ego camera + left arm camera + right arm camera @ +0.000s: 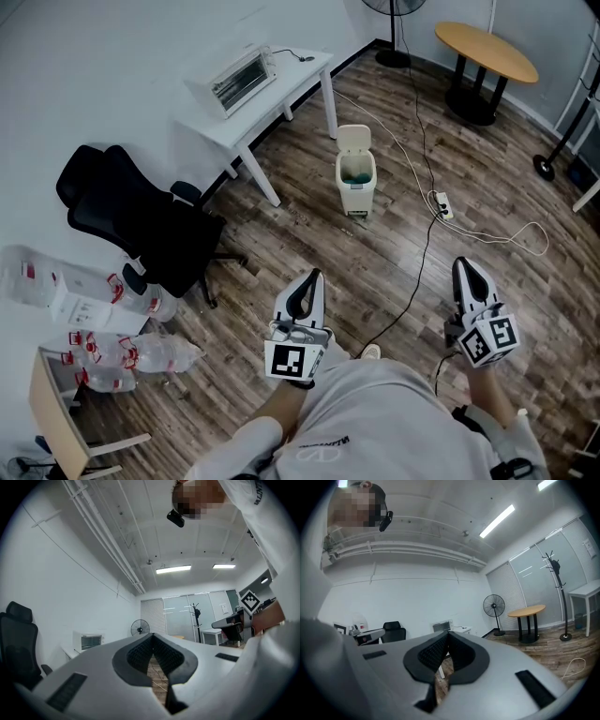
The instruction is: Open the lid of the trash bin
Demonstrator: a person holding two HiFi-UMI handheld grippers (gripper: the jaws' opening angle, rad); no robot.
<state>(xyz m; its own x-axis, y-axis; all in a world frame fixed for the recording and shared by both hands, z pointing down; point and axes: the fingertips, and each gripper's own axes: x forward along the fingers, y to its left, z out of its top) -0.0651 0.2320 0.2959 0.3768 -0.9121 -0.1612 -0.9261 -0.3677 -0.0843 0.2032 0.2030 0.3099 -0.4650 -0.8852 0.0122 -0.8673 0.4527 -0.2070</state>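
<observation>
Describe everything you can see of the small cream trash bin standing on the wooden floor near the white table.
The small cream plastic trash bin stands upright on the dark wooden floor, just off the leg of the white table. Its hinged lid is already raised and stands nearly upright at the back. The open top shows a teal lining inside. A dark pedal-like part sits at its base. Only the floor touches it; a thin cable runs past on its right.

My head camera looks steeply down on the floor (375, 253), with the left hand-held gripper (312, 278) and right hand-held gripper (463, 267) near its lower edge. Each gripper camera sits close behind its jaws, tilted toward the ceiling (154, 522). All three views catch the standing fan (493, 605) far ahead.
</observation>
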